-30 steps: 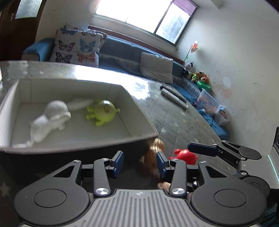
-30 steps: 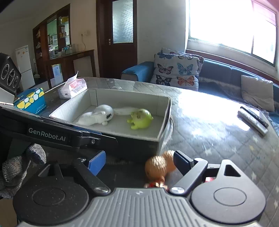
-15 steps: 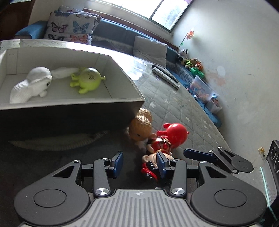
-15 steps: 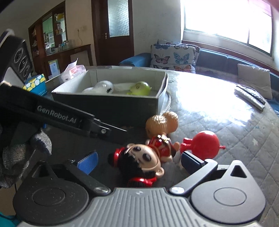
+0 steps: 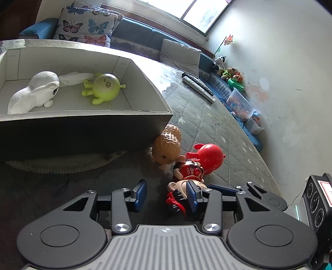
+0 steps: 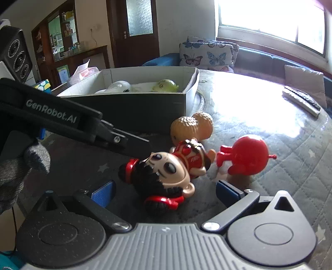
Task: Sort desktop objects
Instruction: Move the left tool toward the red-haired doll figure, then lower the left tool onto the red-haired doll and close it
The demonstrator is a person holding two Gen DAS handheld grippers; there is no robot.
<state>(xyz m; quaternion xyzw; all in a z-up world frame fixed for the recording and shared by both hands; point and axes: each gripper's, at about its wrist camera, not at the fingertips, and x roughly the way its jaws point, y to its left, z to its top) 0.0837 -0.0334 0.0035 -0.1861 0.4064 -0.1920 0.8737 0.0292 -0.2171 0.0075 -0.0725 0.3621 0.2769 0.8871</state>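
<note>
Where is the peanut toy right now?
The peanut toy lies on the quilted table mat, just outside the near right corner of the cardboard box. The big-headed doll and the red round toy lie in front of it.

Daylight pours in from the window (image 6: 271,18) at the upper right of the right wrist view, blown out to white, with strong glare on the worktop (image 6: 249,99) below it. The box (image 5: 83,128) casts a deep shadow at its near side. Fisheye bending curves the edges; corners go black.
</note>
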